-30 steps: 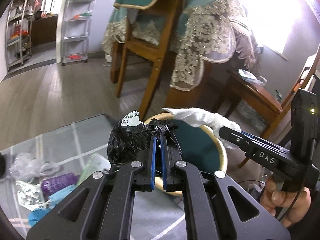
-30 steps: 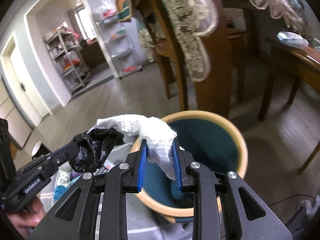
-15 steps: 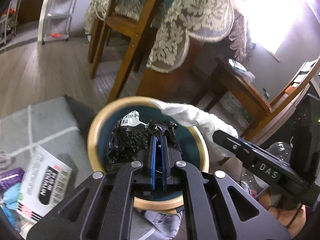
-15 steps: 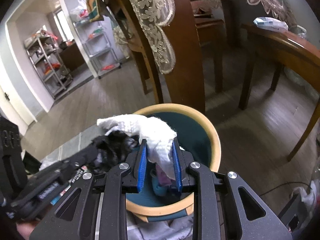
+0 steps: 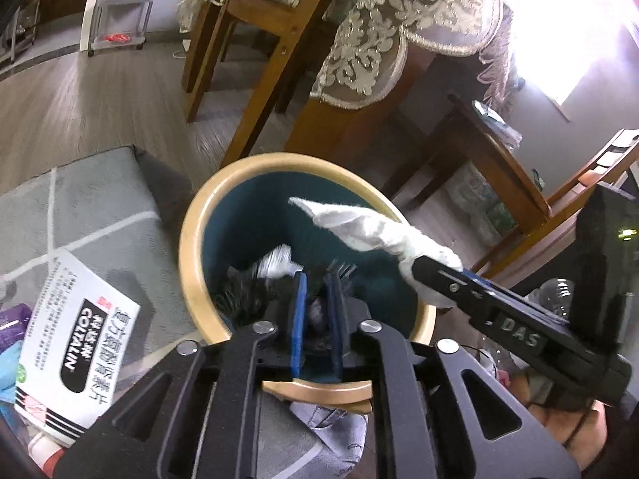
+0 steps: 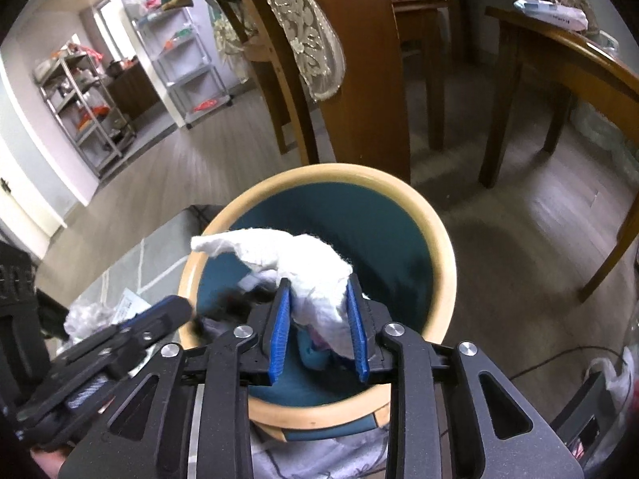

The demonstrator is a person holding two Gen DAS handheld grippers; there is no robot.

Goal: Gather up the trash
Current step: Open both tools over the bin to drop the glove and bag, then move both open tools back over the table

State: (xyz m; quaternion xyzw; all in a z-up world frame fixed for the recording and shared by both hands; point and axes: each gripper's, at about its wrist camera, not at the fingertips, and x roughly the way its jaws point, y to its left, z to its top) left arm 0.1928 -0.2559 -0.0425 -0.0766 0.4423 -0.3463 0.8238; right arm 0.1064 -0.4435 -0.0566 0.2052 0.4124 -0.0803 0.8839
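Observation:
A round bin with a tan rim (image 5: 187, 247) (image 6: 439, 239) and teal inside stands on the floor under both grippers. My left gripper (image 5: 316, 279) (image 6: 175, 307) hangs over its mouth with jaws opening. The crumpled black plastic bag (image 5: 243, 295) (image 6: 239, 299) is a blur just below and left of the pads, inside the bin. My right gripper (image 6: 318, 281) (image 5: 419, 267) is over the bin's near side; its jaws are opening, and the white tissue (image 6: 303, 255) (image 5: 367, 227) still spans both blue pads and sticks out past the fingertips.
A white printed box (image 5: 76, 343) and other wrappers lie on the grey rug (image 5: 80, 199) left of the bin. Grey cloth (image 5: 331, 423) lies at the bin's near foot. Wooden table and chair legs (image 6: 367, 99) under a lace tablecloth (image 5: 371, 40) stand close behind.
Both grippers came down over the bin. The left jaws parted and the black bag slipped off them down into the bin. The right jaws widened slightly around the tissue.

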